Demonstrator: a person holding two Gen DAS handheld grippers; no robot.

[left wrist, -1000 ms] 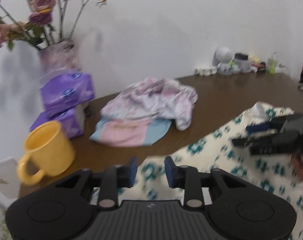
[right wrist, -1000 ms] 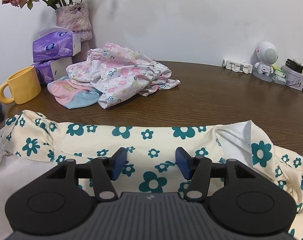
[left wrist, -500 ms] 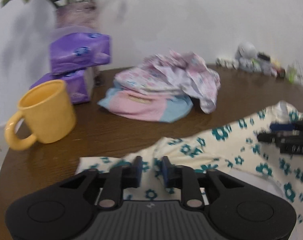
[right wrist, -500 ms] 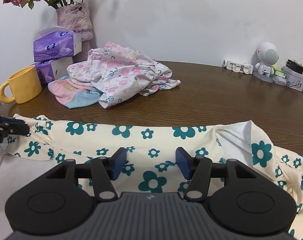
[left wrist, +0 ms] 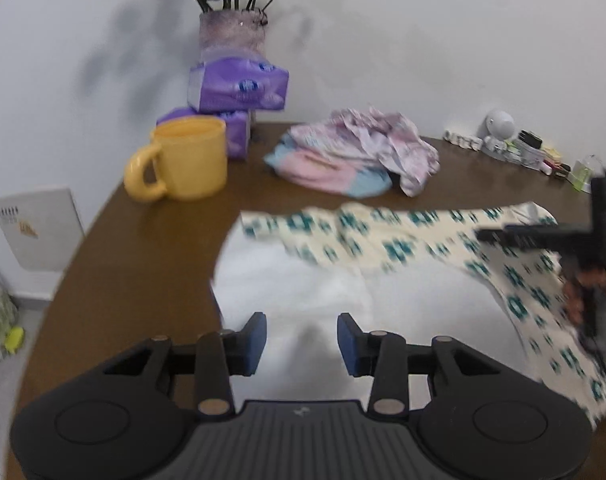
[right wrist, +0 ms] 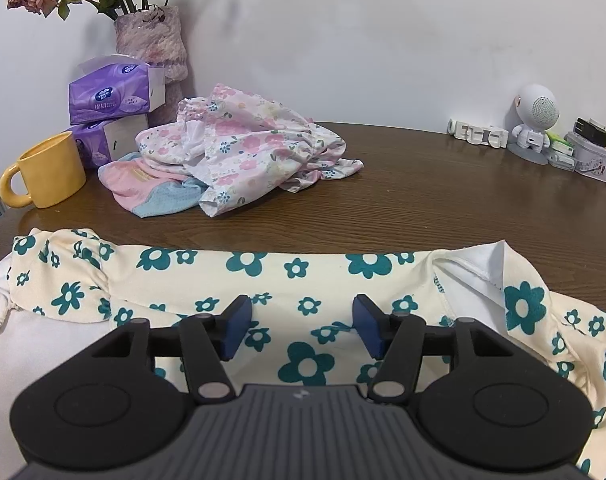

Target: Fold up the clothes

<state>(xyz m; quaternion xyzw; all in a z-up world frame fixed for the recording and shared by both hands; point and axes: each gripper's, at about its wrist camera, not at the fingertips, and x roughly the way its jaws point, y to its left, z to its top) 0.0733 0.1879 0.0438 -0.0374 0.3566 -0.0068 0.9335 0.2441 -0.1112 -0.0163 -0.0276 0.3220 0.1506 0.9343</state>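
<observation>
Looking along the left gripper [left wrist: 301, 338], its fingers stand wide apart, empty, above the white underside of a cream, teal-flowered garment [left wrist: 403, 240] on the brown counter [left wrist: 143, 260]. Right wrist view: right gripper [right wrist: 301, 326] fingers gape wide, gripping nothing, over the flowered garment [right wrist: 303, 276]; yellow mug [right wrist: 49, 170] far left.

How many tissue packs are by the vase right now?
2: the top tissue pack sits stacked on the lower tissue pack, beside the vase, behind the mug. Others may be hidden.
</observation>
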